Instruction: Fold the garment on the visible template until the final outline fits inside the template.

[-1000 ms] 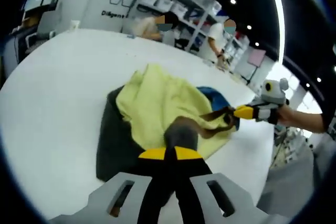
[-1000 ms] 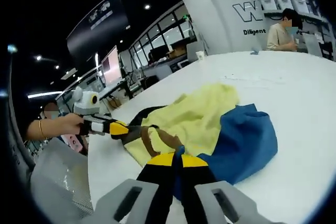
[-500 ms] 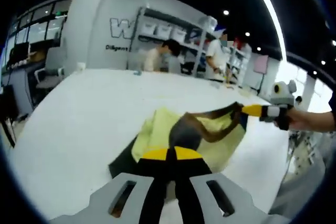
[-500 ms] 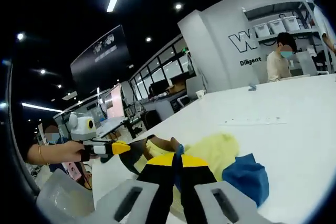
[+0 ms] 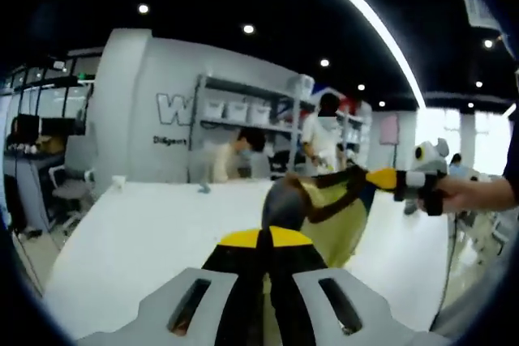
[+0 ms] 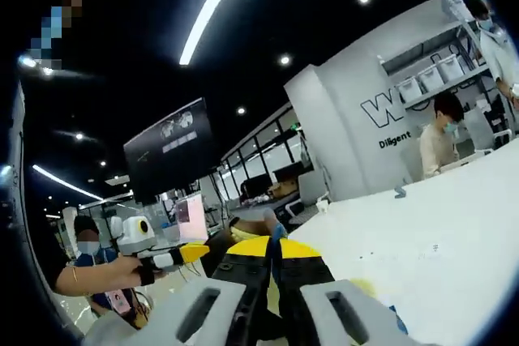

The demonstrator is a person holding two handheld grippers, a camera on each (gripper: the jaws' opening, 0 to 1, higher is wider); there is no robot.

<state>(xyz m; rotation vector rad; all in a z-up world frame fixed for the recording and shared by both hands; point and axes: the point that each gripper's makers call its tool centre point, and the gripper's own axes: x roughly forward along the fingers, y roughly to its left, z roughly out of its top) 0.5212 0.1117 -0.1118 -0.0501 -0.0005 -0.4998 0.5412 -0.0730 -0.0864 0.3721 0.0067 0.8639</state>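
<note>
- Left gripper (image 5: 263, 238), bottom centre of left gripper view: jaws pressed together, pinching a dark edge of the garment (image 5: 336, 220), which bunches up just above the yellow tips.
- Garment in that view: yellow-green cloth w/ dark brown trim, stretched from centre toward mid-right of frame, lifted above the white table (image 5: 138, 232).
- Right gripper (image 5: 375, 177) enters at mid-right of left gripper view, held by a hand (image 5: 454, 194); its yellow tip meets the far end of the trim.
- Right gripper view: right gripper (image 6: 272, 245) at bottom centre, jaws closed on a bit of garment (image 6: 243, 232) – yellow and dark cloth peeking just over the tips.
- Left gripper (image 6: 188, 254) shows at lower left of right gripper view, held by a hand (image 6: 126, 271); yellow tip points toward frame centre, next to the cloth.
- Small patch of blue cloth (image 6: 395, 322) at lower right of right gripper view, beside the jaw; can't tell if it's part of the same garment.
- Table (image 6: 454, 241) fills lower right there.
- Background: shelves (image 5: 243, 111) w/ bins, upper centre of left gripper view; people standing near them.
</note>
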